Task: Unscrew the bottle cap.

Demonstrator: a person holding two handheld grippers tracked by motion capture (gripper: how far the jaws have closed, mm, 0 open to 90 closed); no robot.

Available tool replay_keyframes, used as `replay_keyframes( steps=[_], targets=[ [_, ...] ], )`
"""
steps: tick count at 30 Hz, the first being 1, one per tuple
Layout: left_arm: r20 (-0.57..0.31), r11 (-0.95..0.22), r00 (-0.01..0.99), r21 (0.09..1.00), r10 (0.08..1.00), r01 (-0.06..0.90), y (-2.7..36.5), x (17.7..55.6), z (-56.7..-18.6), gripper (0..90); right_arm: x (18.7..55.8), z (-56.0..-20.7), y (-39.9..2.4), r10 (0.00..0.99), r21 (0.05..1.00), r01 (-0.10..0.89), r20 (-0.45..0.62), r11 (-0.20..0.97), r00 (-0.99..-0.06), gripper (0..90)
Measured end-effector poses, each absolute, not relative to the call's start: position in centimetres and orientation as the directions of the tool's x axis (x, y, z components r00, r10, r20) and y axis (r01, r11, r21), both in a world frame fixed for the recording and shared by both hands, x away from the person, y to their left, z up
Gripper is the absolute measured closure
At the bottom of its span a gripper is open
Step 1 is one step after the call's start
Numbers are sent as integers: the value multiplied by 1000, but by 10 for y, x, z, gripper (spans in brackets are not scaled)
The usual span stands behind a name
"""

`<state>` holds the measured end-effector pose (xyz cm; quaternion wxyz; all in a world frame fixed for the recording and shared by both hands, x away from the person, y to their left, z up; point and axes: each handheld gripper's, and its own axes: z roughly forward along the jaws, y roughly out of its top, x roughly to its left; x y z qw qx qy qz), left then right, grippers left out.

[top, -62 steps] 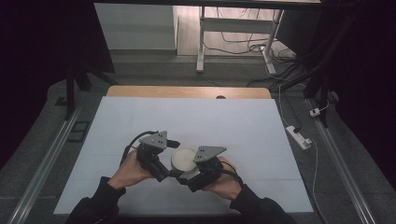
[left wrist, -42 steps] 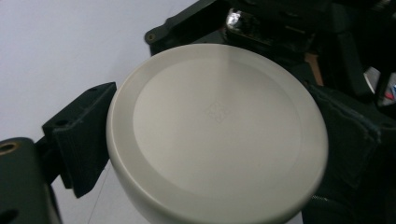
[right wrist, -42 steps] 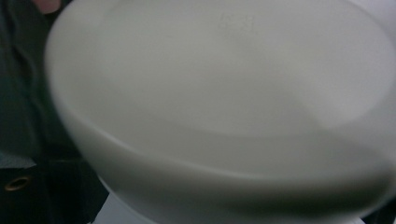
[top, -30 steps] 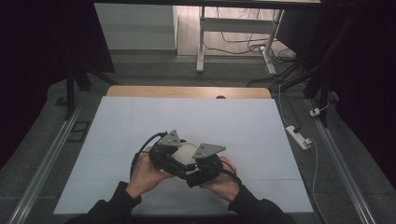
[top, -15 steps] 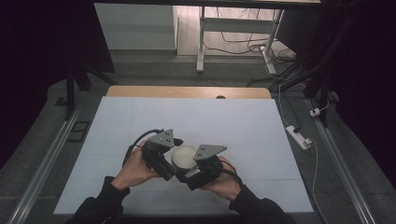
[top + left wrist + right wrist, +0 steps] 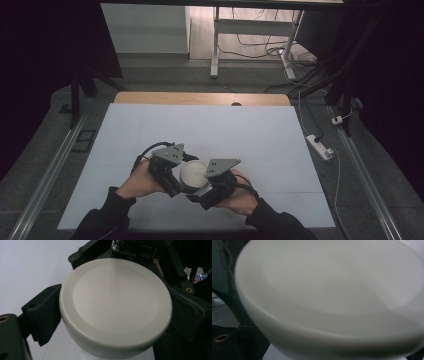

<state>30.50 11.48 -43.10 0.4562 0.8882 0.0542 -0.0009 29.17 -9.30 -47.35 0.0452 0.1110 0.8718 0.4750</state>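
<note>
Gripping the cream round lid (image 6: 115, 307) of a white jar from 9 and 3 o'clock, the left hand-held gripper (image 6: 172, 170) seems mid-unscrewing, the right hand-held gripper (image 6: 212, 185) probably clamping the jar's body, though I cannot tell; next, another careful twist.

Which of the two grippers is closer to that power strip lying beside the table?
Right. The right gripper is on the side of the white lid facing the power strip; the left gripper sits on the lid's far side, farther away.
</note>
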Motion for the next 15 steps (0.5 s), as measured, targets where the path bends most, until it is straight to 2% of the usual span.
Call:
replay_keyframes(
  steps=[4, 8, 10, 11, 13, 14, 15],
  targets=[
    [-46, -580, 991, 807, 129, 113, 113, 304, -431, 78, 292, -473, -93, 249, 836, 156, 24, 525, -968, 70],
    [-64, -566, 973, 804, 223, 183, 108, 304, -432, 79, 296, -474, -95, 300, 831, 185, 22, 524, -954, 70],
    [-64, -566, 968, 801, 243, 195, 106, 304, -432, 79, 297, -474, -95, 327, 828, 202, 24, 522, -945, 70],
    [-70, -558, 955, 798, 290, 228, 103, 304, -432, 79, 298, -474, -96, 339, 827, 208, 23, 522, -940, 70],
    [-66, -562, 949, 792, 308, 237, 102, 304, -432, 79, 299, -475, -96, 351, 826, 215, 22, 521, -936, 70],
    [-76, -544, 932, 793, 355, 272, 98, 303, -433, 79, 301, -476, -96, 374, 822, 230, 22, 521, -927, 70],
    [-76, -544, 932, 793, 355, 272, 98, 303, -433, 79, 301, -476, -96, 383, 821, 236, 22, 520, -923, 70]
  ],
)
